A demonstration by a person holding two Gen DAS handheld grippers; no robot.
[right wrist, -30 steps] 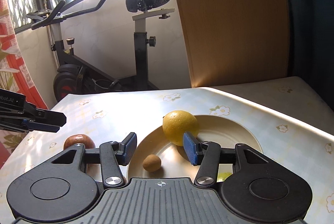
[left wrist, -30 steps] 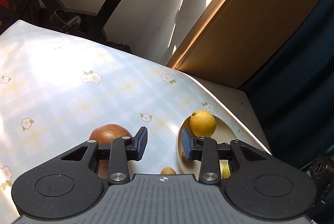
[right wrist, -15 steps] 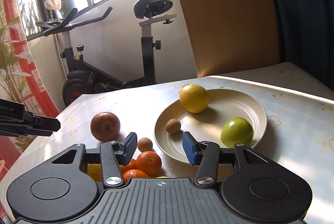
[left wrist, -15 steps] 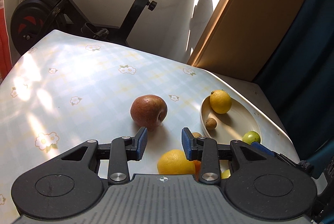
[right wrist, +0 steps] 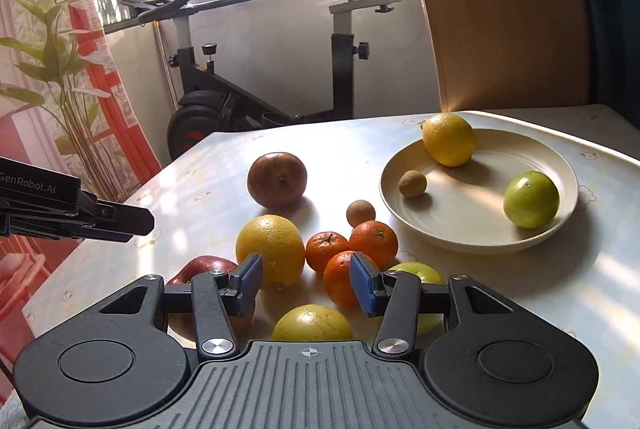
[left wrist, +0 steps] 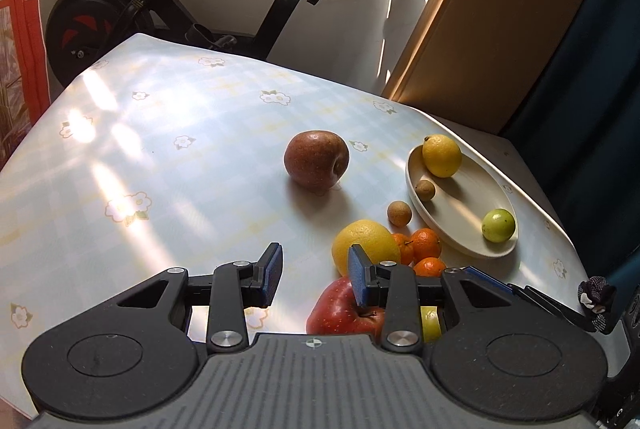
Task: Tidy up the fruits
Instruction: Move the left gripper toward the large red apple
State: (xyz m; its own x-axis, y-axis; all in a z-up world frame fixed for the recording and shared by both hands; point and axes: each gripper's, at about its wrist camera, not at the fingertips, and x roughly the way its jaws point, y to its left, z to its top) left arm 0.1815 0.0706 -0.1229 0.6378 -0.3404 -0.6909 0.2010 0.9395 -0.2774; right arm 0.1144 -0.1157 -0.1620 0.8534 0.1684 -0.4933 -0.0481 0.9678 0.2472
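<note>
A cream plate [right wrist: 472, 229] holds a lemon [right wrist: 449, 139], a green fruit [right wrist: 530, 199] and a small brown fruit [right wrist: 412, 183]. On the flowered table lie a dark red apple [right wrist: 277, 180], an orange [right wrist: 270, 249], three tangerines [right wrist: 360, 249], a small brown fruit [right wrist: 360, 213], a red apple [right wrist: 200, 269], a green apple [right wrist: 420, 273] and a yellow fruit [right wrist: 312, 323]. My right gripper [right wrist: 306, 283] is open and empty above this pile. My left gripper [left wrist: 314, 275] is open and empty, left of the pile; the plate [left wrist: 464, 225] lies to its right.
An exercise bike [right wrist: 248, 77] stands behind the table's far edge. A wooden panel [right wrist: 500, 9] and a dark curtain [left wrist: 592, 89] stand at the back right. A plant and red curtain [right wrist: 80, 69] stand by the window at left. The left gripper's body [right wrist: 72, 211] shows in the right view.
Both grippers have pulled back and risen from the plate, so the whole fruit pile now shows. Both stay open and empty.
</note>
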